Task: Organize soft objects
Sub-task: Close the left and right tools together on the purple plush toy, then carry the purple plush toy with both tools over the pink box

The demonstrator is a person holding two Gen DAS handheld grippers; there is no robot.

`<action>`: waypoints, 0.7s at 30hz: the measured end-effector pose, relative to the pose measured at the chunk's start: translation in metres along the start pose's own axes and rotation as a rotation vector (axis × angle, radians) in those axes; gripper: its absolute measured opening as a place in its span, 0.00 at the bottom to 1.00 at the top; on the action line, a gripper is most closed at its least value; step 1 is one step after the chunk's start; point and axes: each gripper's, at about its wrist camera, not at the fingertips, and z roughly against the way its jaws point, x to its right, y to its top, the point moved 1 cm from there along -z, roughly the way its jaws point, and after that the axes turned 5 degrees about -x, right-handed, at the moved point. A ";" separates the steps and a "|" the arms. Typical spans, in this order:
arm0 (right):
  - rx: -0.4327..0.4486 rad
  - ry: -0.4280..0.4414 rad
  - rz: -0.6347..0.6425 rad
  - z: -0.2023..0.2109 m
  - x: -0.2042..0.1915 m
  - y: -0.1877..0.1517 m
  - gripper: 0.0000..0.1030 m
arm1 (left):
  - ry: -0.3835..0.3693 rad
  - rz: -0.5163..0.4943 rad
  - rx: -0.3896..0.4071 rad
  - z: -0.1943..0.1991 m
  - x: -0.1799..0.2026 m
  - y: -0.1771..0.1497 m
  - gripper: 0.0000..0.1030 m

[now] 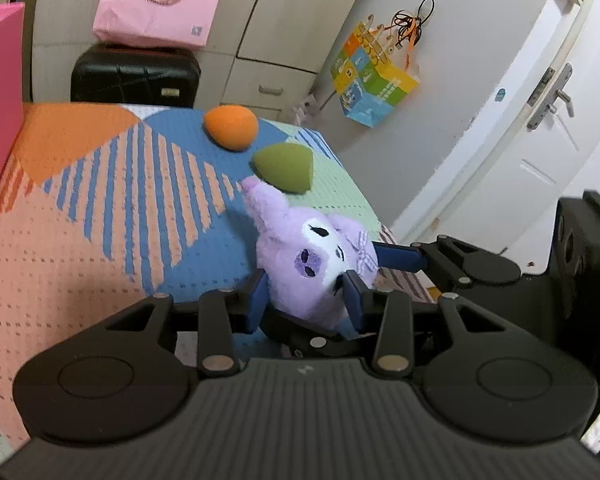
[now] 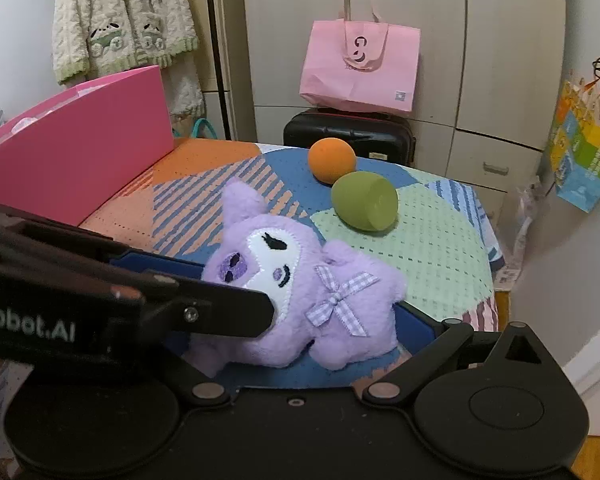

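Pinched at its lower half by the left hand-held gripper, whose fingers hide its feet, the purple plush toy lies on the patterned surface, ears toward the far edge; the right hand-held gripper stands spread around it.

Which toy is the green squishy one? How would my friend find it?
Look at the bed with the patterned blanket and find the fluffy purple plush doll. Just behind its head lie two smooth foam eggs. The olive-green foam egg is nearer the doll, on the pale green patch; the orange foam egg sits behind it.
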 end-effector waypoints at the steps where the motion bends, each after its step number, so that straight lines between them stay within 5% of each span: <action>1: 0.001 -0.003 -0.006 0.002 -0.001 -0.002 0.95 | -0.008 0.006 -0.003 0.001 -0.001 -0.001 0.38; 21: -0.029 -0.001 -0.069 0.043 -0.051 -0.030 0.94 | 0.061 -0.078 -0.137 0.057 0.022 -0.031 0.38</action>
